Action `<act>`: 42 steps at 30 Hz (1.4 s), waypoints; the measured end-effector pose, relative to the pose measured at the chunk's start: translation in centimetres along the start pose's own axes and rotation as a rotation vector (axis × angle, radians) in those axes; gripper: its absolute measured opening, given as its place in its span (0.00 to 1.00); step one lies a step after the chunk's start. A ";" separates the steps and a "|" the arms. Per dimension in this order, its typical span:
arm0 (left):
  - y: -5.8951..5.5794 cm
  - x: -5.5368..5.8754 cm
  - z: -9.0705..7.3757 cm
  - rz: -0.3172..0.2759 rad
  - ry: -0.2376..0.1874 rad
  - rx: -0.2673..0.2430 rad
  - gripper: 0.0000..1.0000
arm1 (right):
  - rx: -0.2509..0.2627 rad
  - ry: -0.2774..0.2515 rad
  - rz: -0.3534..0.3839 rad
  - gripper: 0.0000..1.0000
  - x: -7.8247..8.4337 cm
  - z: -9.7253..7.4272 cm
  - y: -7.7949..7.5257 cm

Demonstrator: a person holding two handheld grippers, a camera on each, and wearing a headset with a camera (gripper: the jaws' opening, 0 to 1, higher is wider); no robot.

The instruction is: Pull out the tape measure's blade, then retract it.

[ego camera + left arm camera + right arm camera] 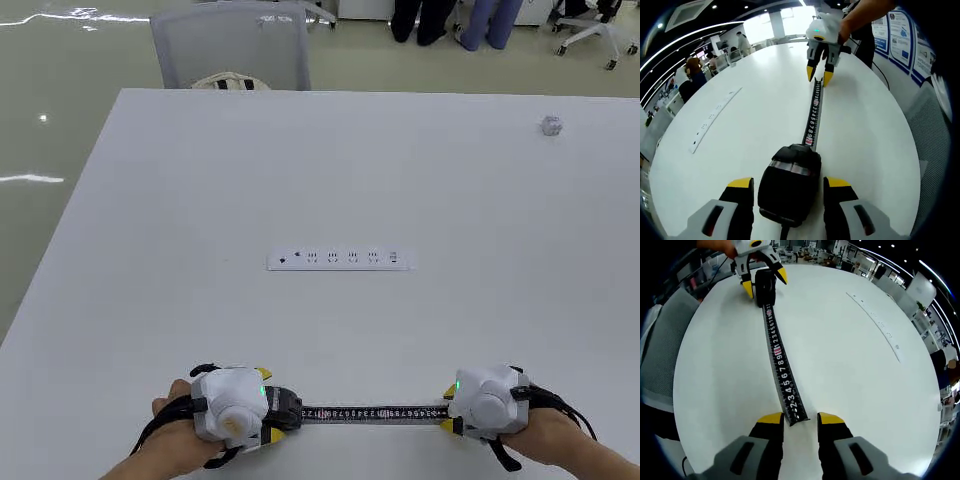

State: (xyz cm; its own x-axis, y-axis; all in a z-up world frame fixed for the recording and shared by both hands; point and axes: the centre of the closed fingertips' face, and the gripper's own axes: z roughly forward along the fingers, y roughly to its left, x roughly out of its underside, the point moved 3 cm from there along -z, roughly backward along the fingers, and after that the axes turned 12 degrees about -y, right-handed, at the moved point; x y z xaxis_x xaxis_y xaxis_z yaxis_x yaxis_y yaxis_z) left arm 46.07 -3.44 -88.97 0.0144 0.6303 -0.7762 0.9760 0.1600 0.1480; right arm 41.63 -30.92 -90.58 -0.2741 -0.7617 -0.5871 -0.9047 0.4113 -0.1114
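A black tape measure case point(284, 408) point(790, 185) rests on the white table point(330, 170) near its front edge. My left gripper point(262, 410) point(789, 186) is shut on the case, one yellow-tipped finger on each side. The numbered blade point(375, 412) point(812, 112) point(778, 355) lies flat on the table, drawn out to the right. Its hooked tip point(798, 415) lies between the fingertips of my right gripper point(446, 408) point(801, 419) point(820, 76). That gripper is open, with a narrow gap showing on each side of the blade. Across the table, the case point(765, 284) stands in the left gripper point(762, 277).
A white power strip point(338, 259) point(875, 320) lies flat at mid-table. A small white crumpled object point(551, 125) sits at the far right. A grey chair point(232, 45) stands behind the far edge, with people's legs point(455, 20) beyond it.
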 end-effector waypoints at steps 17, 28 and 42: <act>-0.5 0.2 -1.2 -0.205 -0.071 -0.157 0.60 | 0.100 -0.063 0.199 0.39 0.2 -0.5 0.4; -0.9 0.5 -2.1 -0.330 -0.099 -0.276 0.68 | 0.180 -0.121 0.342 0.47 0.1 -1.2 0.6; -1.7 0.7 -3.6 -0.440 -0.136 -0.409 0.73 | 0.279 -0.178 0.483 0.58 0.0 -1.8 1.7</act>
State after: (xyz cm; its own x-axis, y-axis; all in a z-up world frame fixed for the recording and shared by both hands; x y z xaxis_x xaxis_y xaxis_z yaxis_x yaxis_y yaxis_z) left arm 43.65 -0.58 -87.54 -0.3172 0.3403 -0.8852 0.7346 0.6785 -0.0024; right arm 39.45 -31.13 -89.32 -0.5536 -0.3691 -0.7465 -0.5640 0.8257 0.0101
